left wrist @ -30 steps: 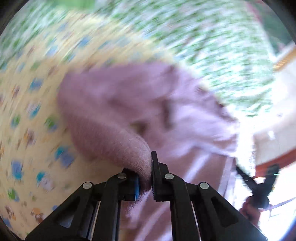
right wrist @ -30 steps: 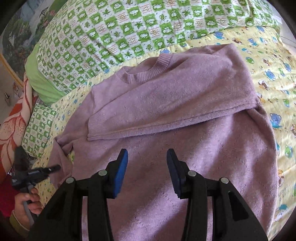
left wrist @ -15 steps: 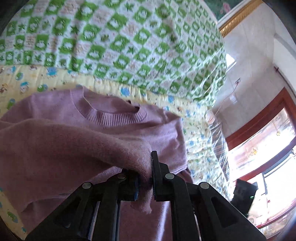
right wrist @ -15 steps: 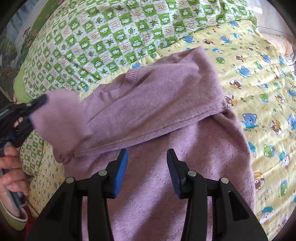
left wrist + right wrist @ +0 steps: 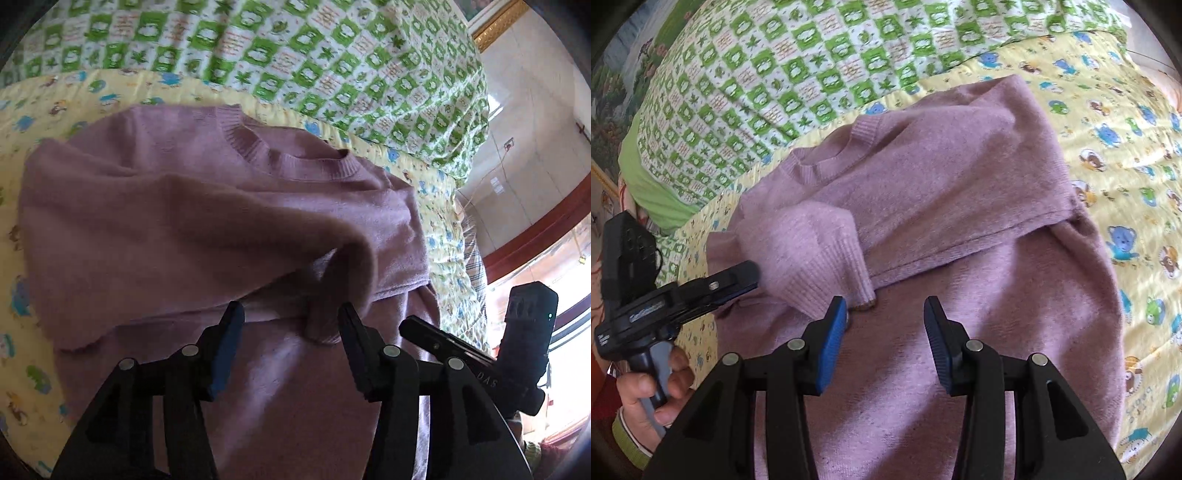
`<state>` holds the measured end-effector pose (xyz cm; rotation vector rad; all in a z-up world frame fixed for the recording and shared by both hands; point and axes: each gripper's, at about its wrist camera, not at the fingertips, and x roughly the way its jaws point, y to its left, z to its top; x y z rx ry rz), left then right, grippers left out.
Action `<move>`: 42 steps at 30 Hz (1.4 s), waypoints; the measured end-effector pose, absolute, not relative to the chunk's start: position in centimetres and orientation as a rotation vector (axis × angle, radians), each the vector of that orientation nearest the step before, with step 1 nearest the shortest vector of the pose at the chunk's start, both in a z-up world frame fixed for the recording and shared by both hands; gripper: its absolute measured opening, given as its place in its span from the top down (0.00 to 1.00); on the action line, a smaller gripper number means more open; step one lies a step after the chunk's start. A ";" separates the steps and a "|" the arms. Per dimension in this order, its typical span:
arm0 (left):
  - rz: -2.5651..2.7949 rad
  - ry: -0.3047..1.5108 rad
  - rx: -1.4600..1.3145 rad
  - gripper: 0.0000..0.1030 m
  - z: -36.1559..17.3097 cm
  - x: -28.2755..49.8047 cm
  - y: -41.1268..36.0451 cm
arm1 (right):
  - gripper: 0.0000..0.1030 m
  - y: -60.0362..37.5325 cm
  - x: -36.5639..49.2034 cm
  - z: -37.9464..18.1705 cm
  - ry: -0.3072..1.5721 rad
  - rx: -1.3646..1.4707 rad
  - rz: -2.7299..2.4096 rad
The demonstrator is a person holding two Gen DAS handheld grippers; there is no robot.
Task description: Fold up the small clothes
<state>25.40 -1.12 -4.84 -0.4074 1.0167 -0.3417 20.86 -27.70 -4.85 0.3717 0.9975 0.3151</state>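
Left wrist view: left gripper [image 5: 290, 325] jaws parted, sleeve cuff [image 5: 319, 325] loose between them, grasping nothing firmly
Right wrist view: right gripper [image 5: 884, 321] jaws spread wide, empty, low centre of frame over sweater body
Sweater [image 5: 960, 206]: mauve knit, flat on yellow bedsheet [image 5: 1126, 122], centre of frame, one sleeve already across chest
Step in hand: laying second sleeve across chest; best to let cuff settle flat, then smooth bunched fold
Containers: none visible
Quilt [image 5: 775, 55]: green checked, upper left
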 end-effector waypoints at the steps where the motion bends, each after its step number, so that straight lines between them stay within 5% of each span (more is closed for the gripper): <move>1: -0.299 1.011 -0.407 0.46 -4.8 24.6 0.2 | 0.56 -27.2 21.0 -4.9 0.997 0.365 0.330; 5: -0.126 1.006 -0.398 0.37 -5.8 22.7 4.6 | 0.56 -24.9 21.8 -5.0 1.000 0.316 0.393; 10: -0.002 1.077 -0.343 0.36 -8.7 22.6 7.2 | 0.44 -21.4 23.6 -5.8 0.996 0.154 0.380; 16: 0.111 1.085 -0.247 0.35 -10.5 24.5 7.0 | 0.44 -19.9 25.5 -6.9 0.989 0.007 0.324; 18: 0.174 1.076 -0.226 0.36 -10.8 25.4 7.1 | 0.63 -20.0 26.4 -7.3 1.011 -0.021 0.335; 19: 0.192 1.076 -0.230 0.37 -10.8 25.8 7.2 | 0.87 -20.1 26.9 -7.1 1.018 -0.036 0.344; 20: 0.208 1.072 -0.240 0.39 -10.7 26.2 7.5 | 0.91 -20.3 27.4 -6.5 1.010 -0.057 0.343; 28: 0.235 1.015 -0.313 0.41 -9.1 27.6 8.6 | 0.93 -26.4 26.6 8.5 0.509 -0.185 0.234; 36: 0.260 1.052 -0.359 0.52 -10.6 27.2 8.1 | 0.93 -29.6 28.0 -3.0 0.763 -0.338 0.193; 42: 0.257 1.041 -0.425 0.52 -10.8 26.4 8.7 | 0.93 -30.0 28.1 -0.9 0.641 -0.327 0.175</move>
